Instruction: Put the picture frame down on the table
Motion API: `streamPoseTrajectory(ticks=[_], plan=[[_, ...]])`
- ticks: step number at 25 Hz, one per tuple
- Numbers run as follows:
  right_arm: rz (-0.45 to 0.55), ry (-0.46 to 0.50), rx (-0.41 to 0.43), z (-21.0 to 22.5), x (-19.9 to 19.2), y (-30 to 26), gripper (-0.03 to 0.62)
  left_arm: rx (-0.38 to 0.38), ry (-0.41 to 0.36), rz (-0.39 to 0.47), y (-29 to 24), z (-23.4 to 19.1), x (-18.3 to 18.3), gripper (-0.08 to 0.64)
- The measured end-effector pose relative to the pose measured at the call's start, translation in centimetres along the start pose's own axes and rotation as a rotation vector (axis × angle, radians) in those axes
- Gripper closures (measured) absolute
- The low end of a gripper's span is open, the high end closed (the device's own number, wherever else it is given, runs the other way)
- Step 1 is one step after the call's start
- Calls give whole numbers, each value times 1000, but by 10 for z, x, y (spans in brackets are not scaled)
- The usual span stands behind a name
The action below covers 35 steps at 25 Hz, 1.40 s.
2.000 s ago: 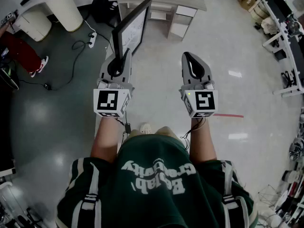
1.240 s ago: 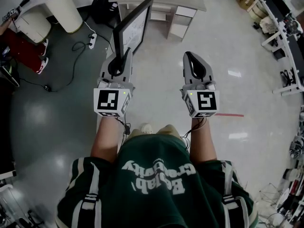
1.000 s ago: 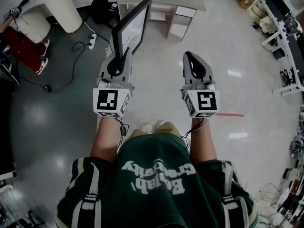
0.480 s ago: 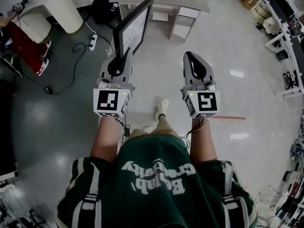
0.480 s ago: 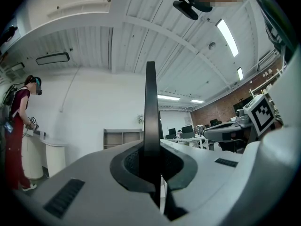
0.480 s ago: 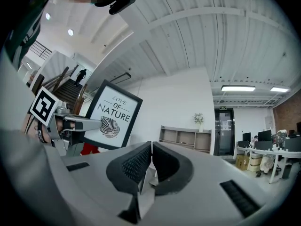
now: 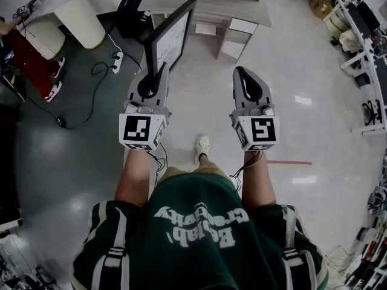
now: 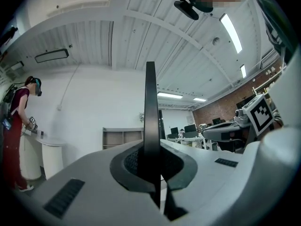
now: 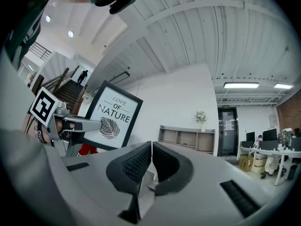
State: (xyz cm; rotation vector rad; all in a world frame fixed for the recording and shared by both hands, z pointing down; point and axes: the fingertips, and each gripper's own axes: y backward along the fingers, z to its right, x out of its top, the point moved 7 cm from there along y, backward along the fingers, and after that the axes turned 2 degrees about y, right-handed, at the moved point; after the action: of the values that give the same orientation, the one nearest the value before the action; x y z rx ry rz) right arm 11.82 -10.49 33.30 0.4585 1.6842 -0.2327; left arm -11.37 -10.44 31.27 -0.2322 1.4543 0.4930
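open-plan office; desks (image 9: 263, 149) with monitors (image 9: 269, 135), wooden shelf unit (image 9: 186, 139)

1. The floor (image 7: 290, 71) is glossy pale tile across the middle and right, and a dark grey area (image 7: 48, 174) covers the left.
2. A pale wooden tabletop (image 7: 205, 3) stands on the tiles at the far side, with open compartments (image 7: 239, 32) under its right end.
3. A white power strip (image 7: 118, 58) lies on the dark floor at the far left, just beside the seam with the tiles. A black cable (image 7: 97, 70) loops from it toward the left.
4. A strip of red tape (image 7: 296, 162) lies flat on the tiles at the near right.
5. The wearer's pale shoe (image 7: 202, 147) rests on the tiles at the centre.
6. White-legged desks (image 7: 363, 59) stand along the right edge.
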Motion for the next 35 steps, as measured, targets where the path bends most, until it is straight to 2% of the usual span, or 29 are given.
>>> streamPoseTrajectory(ticks=[14, 35], plan=[[13, 17, 33, 1, -3, -16, 557, 43, 0, 6, -3, -10, -10, 534], [-11, 41, -5, -1, -5, -8, 557, 1, 27, 22, -10, -9, -8, 534]])
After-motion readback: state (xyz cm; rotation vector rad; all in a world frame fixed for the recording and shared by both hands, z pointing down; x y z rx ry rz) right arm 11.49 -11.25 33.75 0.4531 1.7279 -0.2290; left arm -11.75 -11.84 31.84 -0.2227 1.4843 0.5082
